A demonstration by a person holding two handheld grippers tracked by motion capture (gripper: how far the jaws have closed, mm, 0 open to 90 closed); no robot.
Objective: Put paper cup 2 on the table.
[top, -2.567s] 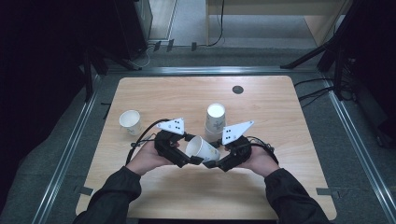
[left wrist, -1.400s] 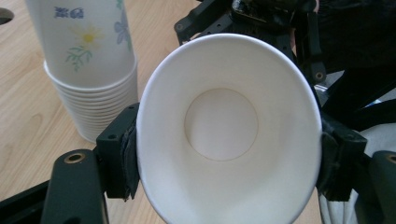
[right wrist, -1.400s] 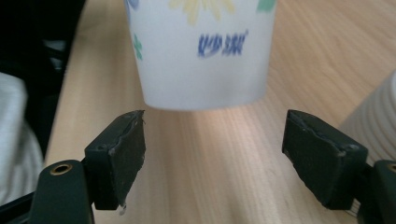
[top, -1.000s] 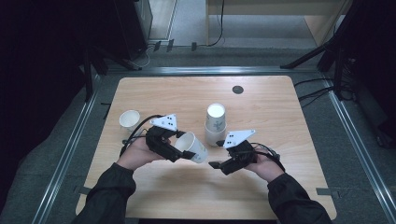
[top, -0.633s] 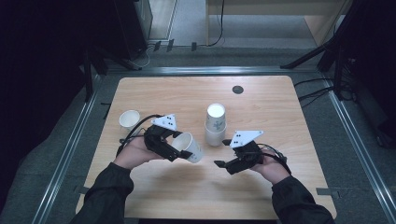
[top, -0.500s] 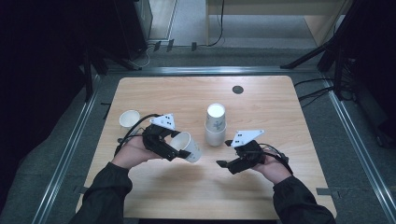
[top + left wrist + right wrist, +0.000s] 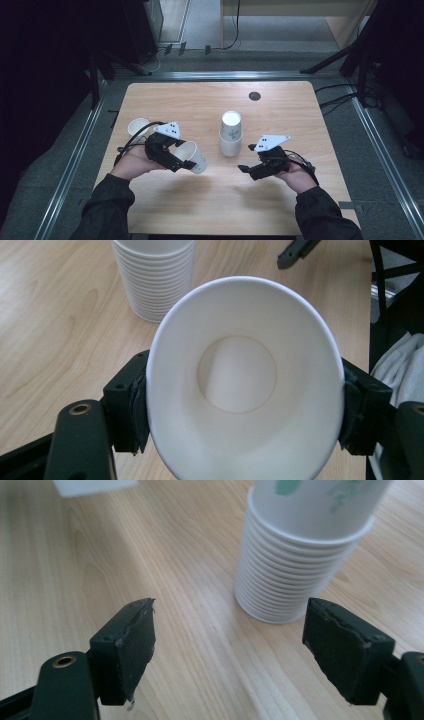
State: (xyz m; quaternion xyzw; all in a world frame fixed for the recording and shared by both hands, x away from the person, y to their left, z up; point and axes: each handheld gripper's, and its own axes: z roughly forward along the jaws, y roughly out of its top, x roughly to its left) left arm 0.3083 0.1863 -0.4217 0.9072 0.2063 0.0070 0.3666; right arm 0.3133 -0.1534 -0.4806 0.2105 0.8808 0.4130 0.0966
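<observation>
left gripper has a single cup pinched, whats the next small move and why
Probably carry the held cup leftward and set it upright on the bare table beside the lone cup. The left gripper grips it across the rim, tilted on its side, clear of the upside-down cup stack. The right gripper is open and empty, so nothing else needs handling.

Wooden table (image 7: 280, 107), centre of frame. Left of centre I see my left gripper (image 7: 189, 163) clamped on a white paper cup (image 7: 192, 157), tipped sideways with its mouth toward the frame's lower right. Just above centre stands a stack of inverted cups (image 7: 230, 133). Right of centre, my right gripper (image 7: 243, 168) holds nothing. At the table's left edge sits one upright cup (image 7: 137, 127).
</observation>
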